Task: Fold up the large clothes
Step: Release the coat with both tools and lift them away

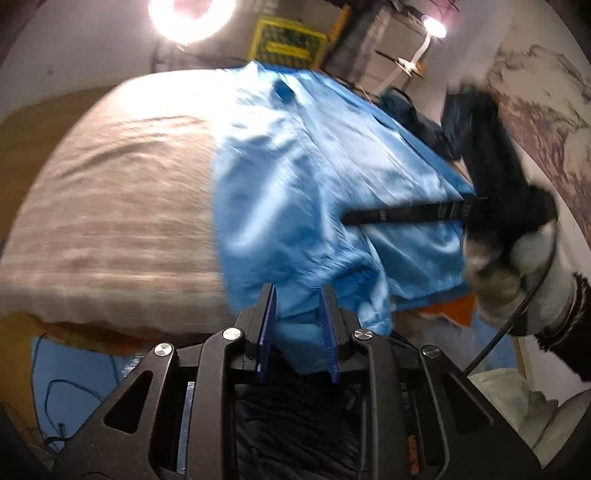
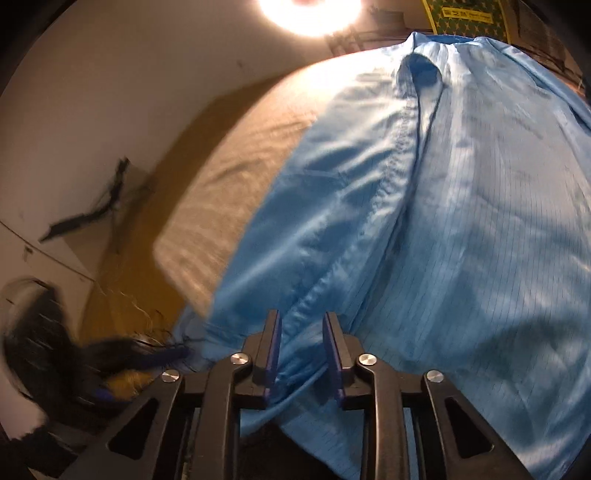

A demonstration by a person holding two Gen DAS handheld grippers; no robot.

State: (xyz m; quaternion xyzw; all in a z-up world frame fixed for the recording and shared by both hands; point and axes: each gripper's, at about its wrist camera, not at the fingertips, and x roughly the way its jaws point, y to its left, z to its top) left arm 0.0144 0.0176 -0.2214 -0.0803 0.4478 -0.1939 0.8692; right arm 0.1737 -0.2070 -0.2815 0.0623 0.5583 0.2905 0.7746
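Left hand-held gripper (image 1: 298, 295) fills the bottom centre of its own view, its blue-padded fingers (image 1: 268, 314) set a moderate gap apart with a bunched fold of the blue garment (image 1: 303, 166) between them. Cloth fills the gap, yet whether the pads actually press it cannot be told. From there the garment spreads up and to the right across the middle of the frame, lying on a beige bed cover (image 1: 122, 192) that takes up the left half.

At the right edge of that view a white-gloved hand (image 1: 517, 280) holds the right hand-held gripper (image 1: 345, 218), blurred, whose dark finger reaches leftward onto the garment's lower part.

In the right wrist view, the right hand-held gripper (image 2: 301, 343) sits at bottom centre, fingers (image 2: 273, 347) likewise partly apart, with a ridge of the garment's hem running down between them; a firm pinch cannot be confirmed. The blue garment (image 2: 461, 221) covers the centre and right of this frame, its collar (image 2: 421, 70) at the upper right, and the bed cover (image 2: 236, 177) shows at centre left. A bright lamp (image 2: 310, 11) glares at the top.
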